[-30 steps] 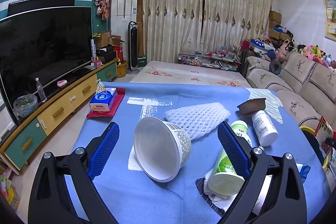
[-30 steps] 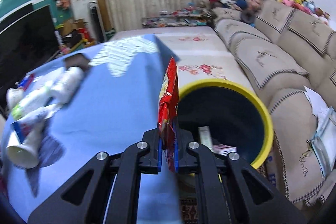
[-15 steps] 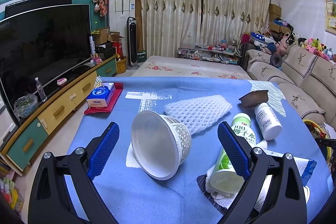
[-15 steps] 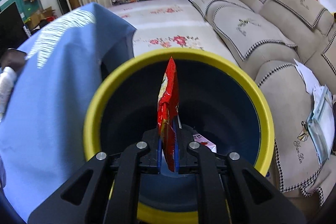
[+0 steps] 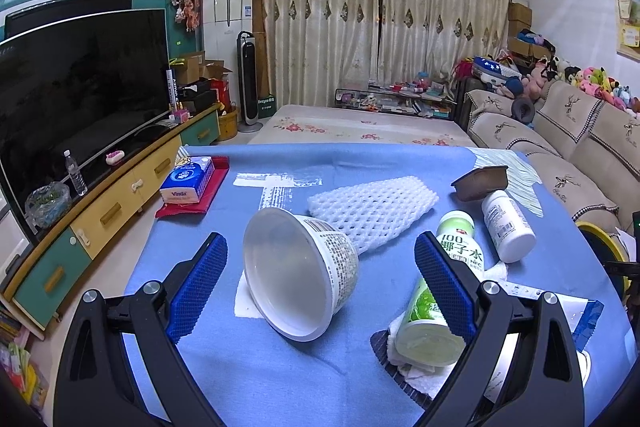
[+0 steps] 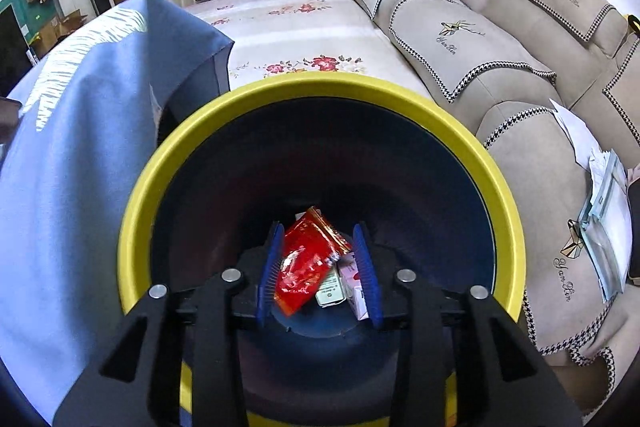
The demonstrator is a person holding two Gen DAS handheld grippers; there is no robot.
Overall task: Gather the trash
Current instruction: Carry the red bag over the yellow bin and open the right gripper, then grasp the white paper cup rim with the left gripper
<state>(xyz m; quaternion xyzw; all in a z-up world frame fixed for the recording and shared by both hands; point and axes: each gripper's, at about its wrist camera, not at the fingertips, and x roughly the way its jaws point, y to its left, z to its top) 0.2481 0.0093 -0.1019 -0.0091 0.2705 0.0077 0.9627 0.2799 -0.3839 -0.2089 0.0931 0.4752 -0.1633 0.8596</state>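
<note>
inside the yellow-rimmed bin (image 6: 320, 87), a crinkled red wrapper (image 6: 306, 261) lies loose.

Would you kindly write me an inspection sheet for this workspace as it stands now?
Surface: blue tablecloth, littered.
Job's things: red foil wrapper loose inside yellow-rimmed bin; white plastic cup on its side; green-labelled bottle lying down.
Clutter: white foam net, white pill bottle, blue tissue pack.
Grippers: left gripper open around cup; right gripper open over bin.
Cables: nothing seen.
Surroundings: television, beige sofa.
</note>
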